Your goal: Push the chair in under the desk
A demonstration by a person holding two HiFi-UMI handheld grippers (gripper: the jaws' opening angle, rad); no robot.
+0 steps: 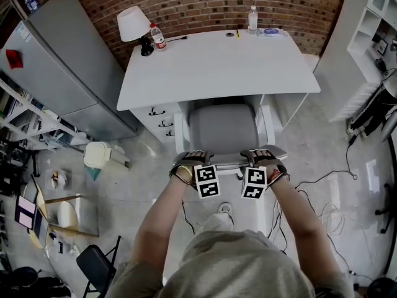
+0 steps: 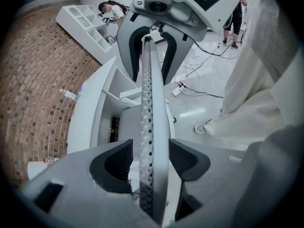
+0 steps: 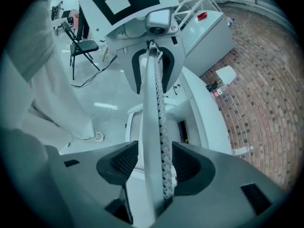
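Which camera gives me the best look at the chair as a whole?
The head view: from above it shows most of the chair, with its grey seat, white arms and backrest top, right up against the desk. The two gripper views show only the backrest's thin top edge, close up and edge-on.

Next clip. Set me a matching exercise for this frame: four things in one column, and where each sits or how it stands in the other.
Things:
1. lamp
2. clear bottle
3. chair
4. left gripper

Places or states:
A. at the near edge of the desk
B. jaws open, astride the top edge of the backrest
C. desk's far left corner
D. desk's far edge, towards the right

Pairs: 1-C; 2-D; 3-A; 4-B
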